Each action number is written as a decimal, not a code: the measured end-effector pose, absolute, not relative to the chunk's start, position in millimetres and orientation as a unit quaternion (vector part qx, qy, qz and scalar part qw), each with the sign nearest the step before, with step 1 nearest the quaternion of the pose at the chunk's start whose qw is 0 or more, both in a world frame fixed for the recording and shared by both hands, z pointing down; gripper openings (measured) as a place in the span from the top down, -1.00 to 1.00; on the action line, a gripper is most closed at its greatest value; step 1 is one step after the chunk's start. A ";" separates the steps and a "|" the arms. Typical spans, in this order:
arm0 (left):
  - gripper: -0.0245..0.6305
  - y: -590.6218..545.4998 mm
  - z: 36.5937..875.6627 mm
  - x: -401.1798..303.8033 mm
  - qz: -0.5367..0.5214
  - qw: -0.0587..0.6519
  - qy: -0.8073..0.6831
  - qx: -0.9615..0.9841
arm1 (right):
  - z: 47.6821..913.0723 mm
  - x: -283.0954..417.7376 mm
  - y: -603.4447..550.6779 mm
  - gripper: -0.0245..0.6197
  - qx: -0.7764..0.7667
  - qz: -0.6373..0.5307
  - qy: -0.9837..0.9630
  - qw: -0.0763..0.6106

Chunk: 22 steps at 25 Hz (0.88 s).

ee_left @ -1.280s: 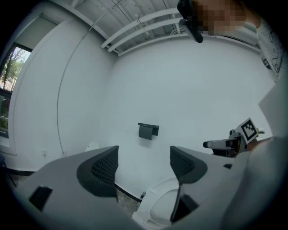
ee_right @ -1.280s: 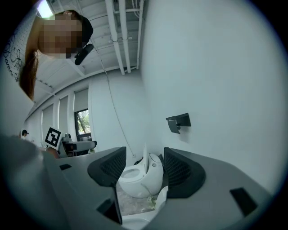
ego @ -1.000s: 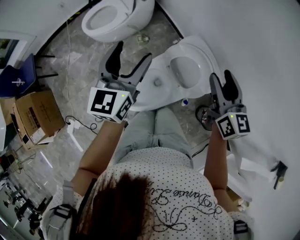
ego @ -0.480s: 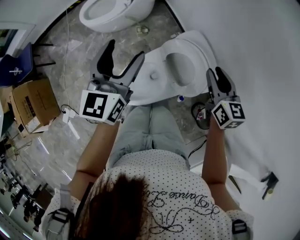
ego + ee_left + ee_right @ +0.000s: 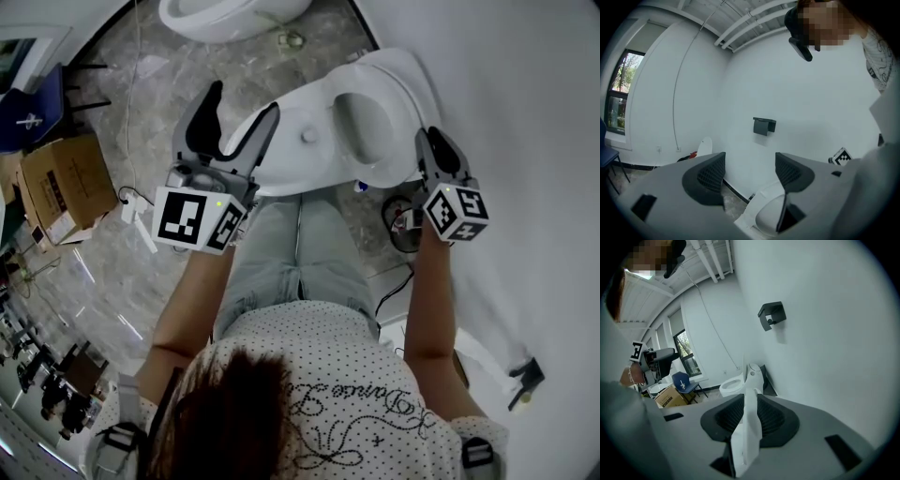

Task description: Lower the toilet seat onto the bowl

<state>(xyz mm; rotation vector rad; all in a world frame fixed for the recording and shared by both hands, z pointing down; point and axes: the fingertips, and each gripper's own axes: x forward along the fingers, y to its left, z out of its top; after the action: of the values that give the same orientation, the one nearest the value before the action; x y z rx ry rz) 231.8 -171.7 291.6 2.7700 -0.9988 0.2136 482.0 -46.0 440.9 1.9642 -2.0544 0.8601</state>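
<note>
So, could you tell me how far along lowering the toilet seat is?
Done: the right gripper has just been closing its jaws and grips the toilet seat by its edge. In hand: the seat stands raised. Remaining: swing it down onto the bowl. The left gripper is open.

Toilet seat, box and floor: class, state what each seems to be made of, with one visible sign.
The seat: probably hard plastic, white, smooth, with a thin moulded edge. The box: brown cardboard, matt, with folded flaps. The floor: likely stone or tile, grey, veined, with reflective streaks.
</note>
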 end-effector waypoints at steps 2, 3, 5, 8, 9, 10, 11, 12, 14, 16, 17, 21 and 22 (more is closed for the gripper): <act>-0.04 -169.2 293.7 230.9 0.076 0.095 -0.340 0.932 | 445.8 483.9 -46.2 0.62 0.657 0.291 -0.690 0.091; -0.04 -168.6 295.3 230.2 0.079 0.094 -0.342 0.932 | 449.0 483.0 -46.5 0.62 0.654 0.292 -0.691 0.096; -0.04 -168.9 298.1 228.4 0.086 0.094 -0.346 0.930 | 456.5 477.9 -47.3 0.62 0.644 0.295 -0.696 0.115; -0.04 -170.2 297.4 226.8 0.090 0.093 -0.351 0.927 | 460.5 475.3 -48.5 0.62 0.640 0.296 -0.698 0.129; -0.04 -169.6 297.0 226.5 0.090 0.093 -0.353 0.927 | 461.1 475.7 -48.2 0.62 0.640 0.297 -0.697 0.127; -0.04 -168.4 297.1 226.0 0.089 0.091 -0.354 0.927 | 462.4 475.8 -47.2 0.62 0.639 0.299 -0.698 0.125; -0.04 -167.1 297.4 225.6 0.089 0.090 -0.355 0.926 | 464.0 475.8 -46.0 0.63 0.637 0.302 -0.698 0.123; -0.04 -166.1 297.9 225.1 0.089 0.089 -0.356 0.926 | 465.6 475.9 -45.0 0.63 0.636 0.304 -0.699 0.122; -0.04 -165.9 298.3 223.6 0.088 0.089 -0.357 0.926 | 467.7 476.5 -44.9 0.62 0.633 0.309 -0.699 0.121; -0.04 -166.5 298.3 220.9 0.088 0.091 -0.360 0.924 | 467.9 475.6 -46.0 0.60 0.632 0.308 -0.700 0.126; -0.04 -166.9 298.2 219.8 0.087 0.092 -0.361 0.924 | 467.7 474.4 -46.9 0.60 0.631 0.306 -0.701 0.130; -0.04 -171.2 296.5 215.7 0.087 0.095 -0.367 0.921 | 465.1 470.9 -52.5 0.60 0.625 0.308 -0.703 0.141; -0.04 -172.4 295.7 214.2 0.087 0.096 -0.368 0.921 | 463.8 469.9 -53.6 0.61 0.623 0.313 -0.704 0.136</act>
<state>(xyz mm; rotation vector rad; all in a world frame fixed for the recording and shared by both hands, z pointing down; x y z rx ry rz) 214.2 -172.4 295.7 2.7282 -1.0902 0.2587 469.9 -53.6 463.8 1.8042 -2.0389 0.9051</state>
